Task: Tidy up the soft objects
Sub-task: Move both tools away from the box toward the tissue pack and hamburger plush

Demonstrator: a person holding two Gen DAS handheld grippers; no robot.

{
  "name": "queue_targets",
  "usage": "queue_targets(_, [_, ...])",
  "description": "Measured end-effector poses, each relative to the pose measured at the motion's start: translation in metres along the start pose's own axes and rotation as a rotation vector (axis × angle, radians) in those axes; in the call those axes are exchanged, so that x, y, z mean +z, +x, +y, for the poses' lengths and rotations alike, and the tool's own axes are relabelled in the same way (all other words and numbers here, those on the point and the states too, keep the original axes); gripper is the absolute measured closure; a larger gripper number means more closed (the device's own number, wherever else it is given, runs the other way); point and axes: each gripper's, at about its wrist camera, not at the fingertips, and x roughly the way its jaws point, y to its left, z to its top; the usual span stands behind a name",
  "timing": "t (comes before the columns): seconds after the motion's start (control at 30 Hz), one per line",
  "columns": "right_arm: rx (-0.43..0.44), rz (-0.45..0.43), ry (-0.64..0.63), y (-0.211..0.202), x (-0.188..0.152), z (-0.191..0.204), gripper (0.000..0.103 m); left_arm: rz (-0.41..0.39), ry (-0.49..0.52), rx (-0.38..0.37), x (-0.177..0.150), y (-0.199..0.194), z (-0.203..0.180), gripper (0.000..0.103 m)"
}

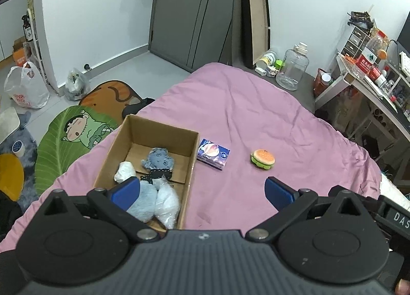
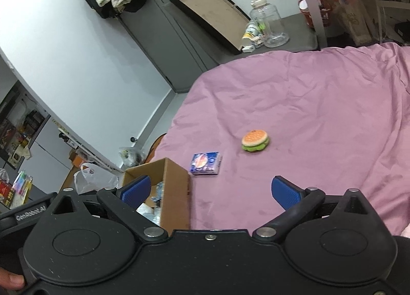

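Soft objects: the burger plush (image 1: 262, 159) and the tissue pack (image 1: 213, 154) lie apart on the pink bedspread (image 1: 256, 105), the pack just beside the right wall of the cardboard box (image 1: 159, 130). Inside the box I see a grey doll (image 1: 158, 160), a white bundle (image 1: 125, 171), a pale blue plush (image 1: 143, 204) and a white bag (image 1: 167, 205). My left gripper (image 1: 202, 191) hangs above the near end of the box and bedspread, its blue fingers (image 1: 125, 192) spread wide and empty. My right gripper (image 2: 209, 191) hangs above the bedspread with fingers (image 2: 285, 196) likewise spread and empty; its view shows the burger plush (image 2: 255, 141) beyond the tissue pack (image 2: 205, 163) and the box (image 2: 174, 187) at left.
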Motion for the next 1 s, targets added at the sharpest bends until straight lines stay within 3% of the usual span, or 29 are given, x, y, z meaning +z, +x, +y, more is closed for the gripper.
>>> queue_targets(0.47, [-0.041, 0.023, -0.054, 0.026, 0.009, -0.029, 0.001, 0.069, 0.004, 0.087, 0.006, 0.037, -0.023, 0.001])
queue_targets(0.8, [-0.085, 0.074, -0.123, 0.057, 0.024, -0.044, 0.000, 0.064, 0.048, 0.106, 0.013, 0.070, -0.051, 0.002])
queue_targets(1.0, [-0.062, 0.096, -0.142, 0.088, 0.035, -0.052, 0.000, 0.056, 0.093, 0.136, 0.018, 0.094, -0.068, 0.004])
